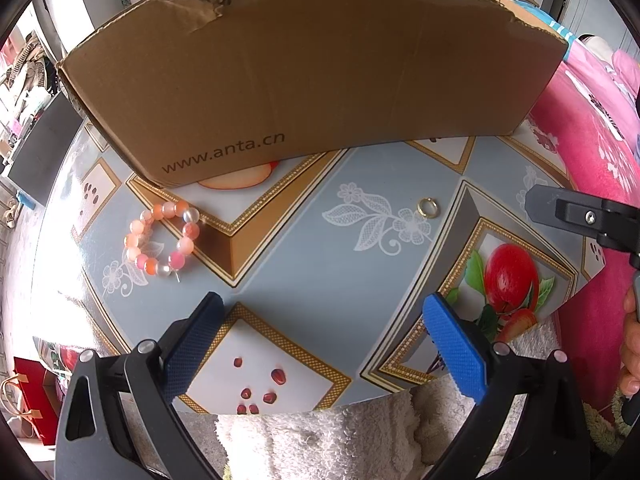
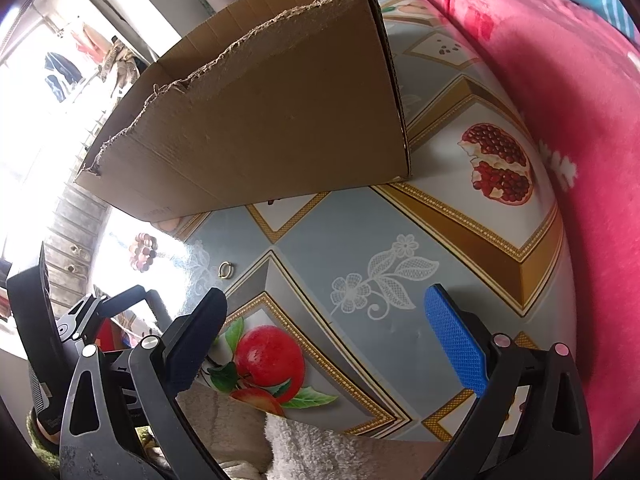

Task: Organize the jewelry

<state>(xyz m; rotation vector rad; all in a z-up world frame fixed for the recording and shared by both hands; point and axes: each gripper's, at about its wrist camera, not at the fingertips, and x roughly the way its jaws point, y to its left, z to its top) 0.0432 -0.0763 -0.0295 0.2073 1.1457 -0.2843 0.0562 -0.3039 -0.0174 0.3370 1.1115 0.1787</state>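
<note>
Left wrist view: the left claw (image 1: 322,344) gapes wide, holding nothing, above a tabletop (image 1: 320,248) printed with fruit and lace flowers. A pink and orange bead bracelet (image 1: 162,239) lies near the torn cardboard box (image 1: 312,76); a small gold ring (image 1: 427,206) lies well apart from it.

Right wrist view: the right claw (image 2: 324,344) is equally wide and empty. The ring (image 2: 225,270) lies ahead to the left, the bracelet (image 2: 143,252) beyond in glare; a pink blanket (image 2: 560,120) borders the tabletop (image 2: 320,240).

Bright daylight glared from a window (image 2: 36,92) at 10 o'clock. Table covered by fruit-print oilcloth (image 1: 320,248). Pink floral blanket (image 2: 560,100) lay at 2 o'clock; white towel (image 1: 340,440) at 6 o'clock.
</note>
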